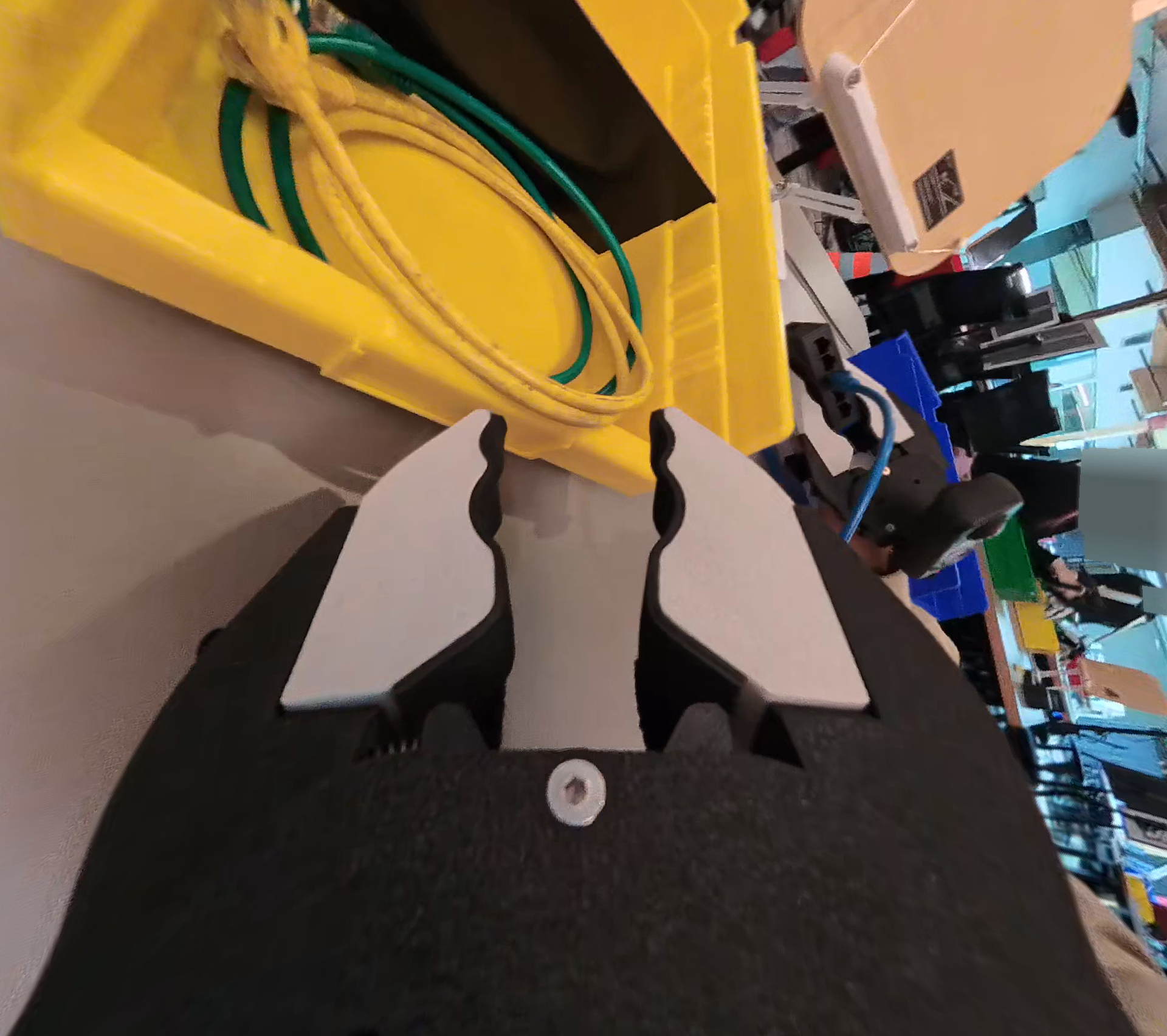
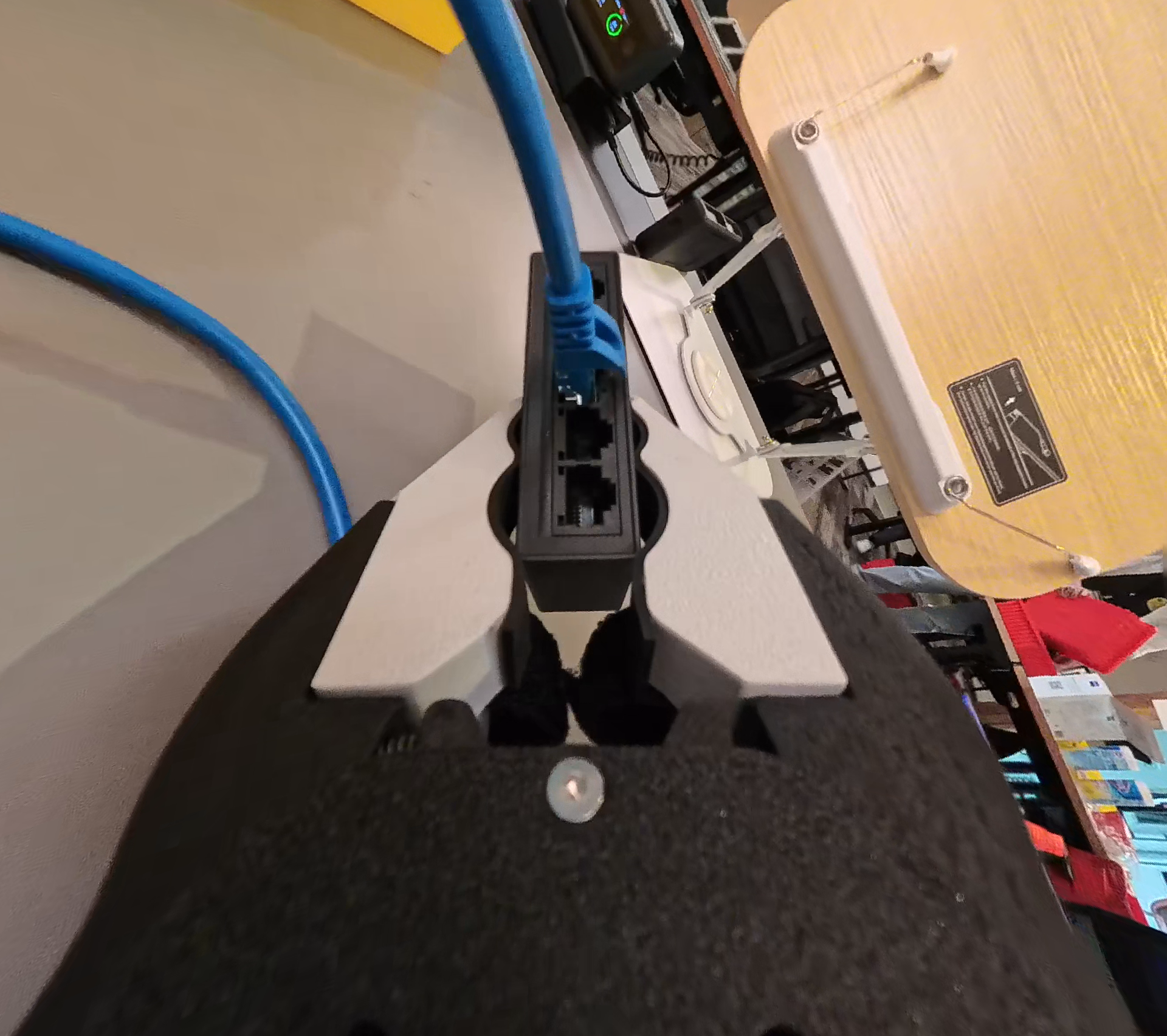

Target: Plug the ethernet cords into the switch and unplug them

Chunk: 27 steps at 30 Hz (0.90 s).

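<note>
In the right wrist view my right gripper (image 2: pixel 576 431) is shut on a black switch (image 2: pixel 578 500), its ports facing the camera. A blue ethernet cord (image 2: pixel 505 77) is plugged into one upper port by its blue plug (image 2: pixel 584 333); two ports below it stand empty. In the left wrist view my left gripper (image 1: pixel 576 428) is open and empty, just in front of a yellow bin (image 1: pixel 631 58). Coiled yellow cord (image 1: pixel 442 285) and green cord (image 1: pixel 505 127) lie in the bin. The switch (image 1: pixel 827 374) with the blue cord (image 1: pixel 881 450) and the right gripper show farther right.
A pale tabletop (image 1: pixel 158 469) carries the bin. A tilted wooden board (image 2: pixel 979 184) with a white bracket stands at the right. A small black device with a lit screen (image 2: pixel 622 20) sits behind the switch. Blue bins (image 1: pixel 903 374) and cluttered shelves lie beyond. Across from one pair of fingers to the other is roughly 35 centimetres.
</note>
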Each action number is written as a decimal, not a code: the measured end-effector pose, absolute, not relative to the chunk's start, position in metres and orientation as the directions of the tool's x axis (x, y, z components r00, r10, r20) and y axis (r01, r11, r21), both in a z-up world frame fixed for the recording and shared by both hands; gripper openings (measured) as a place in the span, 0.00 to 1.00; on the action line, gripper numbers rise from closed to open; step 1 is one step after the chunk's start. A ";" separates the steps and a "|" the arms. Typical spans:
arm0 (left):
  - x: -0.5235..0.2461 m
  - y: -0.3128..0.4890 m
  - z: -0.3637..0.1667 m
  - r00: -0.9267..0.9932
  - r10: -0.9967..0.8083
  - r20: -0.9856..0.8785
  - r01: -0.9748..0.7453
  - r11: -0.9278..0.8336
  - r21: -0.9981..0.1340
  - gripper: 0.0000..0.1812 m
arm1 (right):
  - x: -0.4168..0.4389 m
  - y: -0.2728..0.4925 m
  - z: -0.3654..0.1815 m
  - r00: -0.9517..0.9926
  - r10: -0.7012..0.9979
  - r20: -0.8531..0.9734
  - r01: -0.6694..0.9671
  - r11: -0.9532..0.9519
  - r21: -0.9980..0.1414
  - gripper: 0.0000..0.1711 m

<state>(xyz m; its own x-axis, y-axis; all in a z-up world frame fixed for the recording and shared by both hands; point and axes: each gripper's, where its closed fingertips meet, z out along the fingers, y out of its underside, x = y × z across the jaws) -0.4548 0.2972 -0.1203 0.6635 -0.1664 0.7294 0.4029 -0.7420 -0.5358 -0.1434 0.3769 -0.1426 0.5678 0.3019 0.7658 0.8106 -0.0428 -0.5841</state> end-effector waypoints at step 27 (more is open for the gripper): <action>-0.428 0.305 -0.098 0.580 -0.269 0.769 0.422 -0.708 -0.566 0.00 | -0.150 0.376 -0.153 0.555 0.360 0.749 0.812 -0.040 -0.582 0.16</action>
